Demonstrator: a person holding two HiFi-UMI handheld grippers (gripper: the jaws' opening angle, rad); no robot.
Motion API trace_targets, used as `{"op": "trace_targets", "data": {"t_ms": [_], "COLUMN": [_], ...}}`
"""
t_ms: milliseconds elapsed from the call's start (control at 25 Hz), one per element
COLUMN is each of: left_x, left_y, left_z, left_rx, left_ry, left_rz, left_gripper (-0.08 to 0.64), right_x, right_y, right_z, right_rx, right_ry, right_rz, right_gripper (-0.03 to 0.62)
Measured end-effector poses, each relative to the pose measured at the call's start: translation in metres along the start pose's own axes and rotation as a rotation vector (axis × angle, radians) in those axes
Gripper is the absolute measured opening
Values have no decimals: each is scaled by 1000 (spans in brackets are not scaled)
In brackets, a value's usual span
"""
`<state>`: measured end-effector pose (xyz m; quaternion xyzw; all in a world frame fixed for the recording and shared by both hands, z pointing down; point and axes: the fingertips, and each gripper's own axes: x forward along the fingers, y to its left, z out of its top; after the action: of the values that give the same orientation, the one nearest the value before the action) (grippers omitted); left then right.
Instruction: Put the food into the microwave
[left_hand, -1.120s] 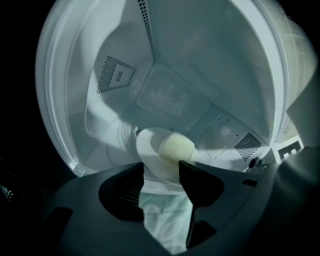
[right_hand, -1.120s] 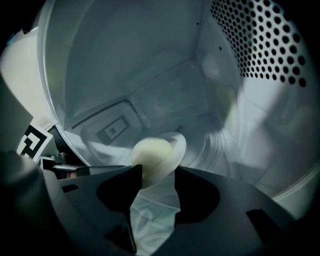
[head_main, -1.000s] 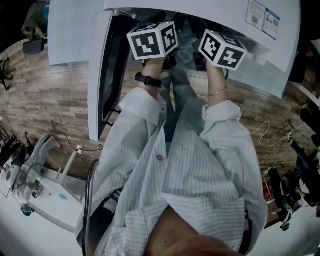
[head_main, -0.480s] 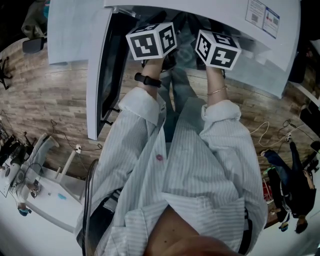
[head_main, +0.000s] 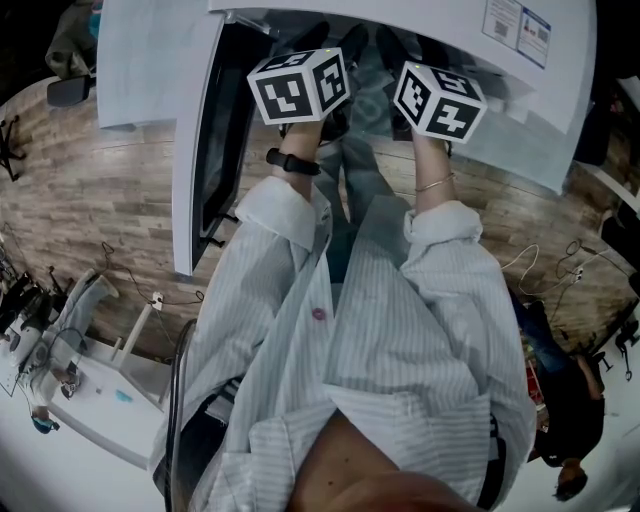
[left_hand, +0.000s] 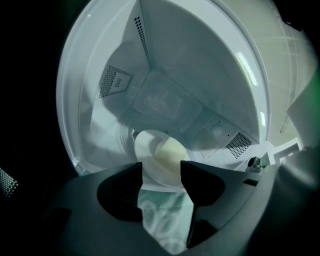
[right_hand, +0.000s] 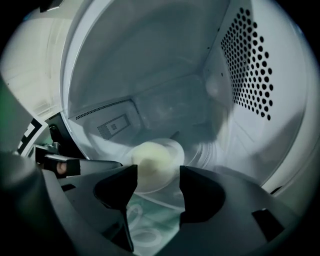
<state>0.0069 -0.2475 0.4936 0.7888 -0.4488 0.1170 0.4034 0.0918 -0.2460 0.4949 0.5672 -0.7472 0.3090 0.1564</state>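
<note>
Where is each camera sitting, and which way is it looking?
Head view: on the person's head, looking down at the open microwave; shirt, forearms and marker cubes show.
Left gripper view: on the left gripper, looking into the microwave at the plate of food; its jaws show, just opening.
Right gripper view: on the right gripper, looking in too; its jaws show, just opening.
Both gripper views share the ungripped plate of food.

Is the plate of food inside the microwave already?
Yes, the plate with the pale food sits on the floor inside the microwave.
</note>
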Motion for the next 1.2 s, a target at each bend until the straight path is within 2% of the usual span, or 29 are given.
{"op": "trace_targets", "data": {"t_ms": [280, 640, 800, 1200], "left_x": [-12, -34, -46, -82], "left_y": [-8, -25, -33, -67], "left_z": [4, 14, 16, 29], "left_rx": [14, 72, 81, 107], "left_ry": [-10, -25, -28, -77], "left_rz": [-9, -31, -66, -170], "left_gripper": [232, 232, 230, 216], "right_x": [-9, -27, -38, -74], "right_y": [9, 29, 37, 62], "right_z": [2, 13, 17, 39], "right_rx": [15, 68, 66, -15], "right_ry": [-11, -32, -41, -107], "right_rz": [26, 112, 150, 198], "right_gripper": [261, 259, 255, 160]}}
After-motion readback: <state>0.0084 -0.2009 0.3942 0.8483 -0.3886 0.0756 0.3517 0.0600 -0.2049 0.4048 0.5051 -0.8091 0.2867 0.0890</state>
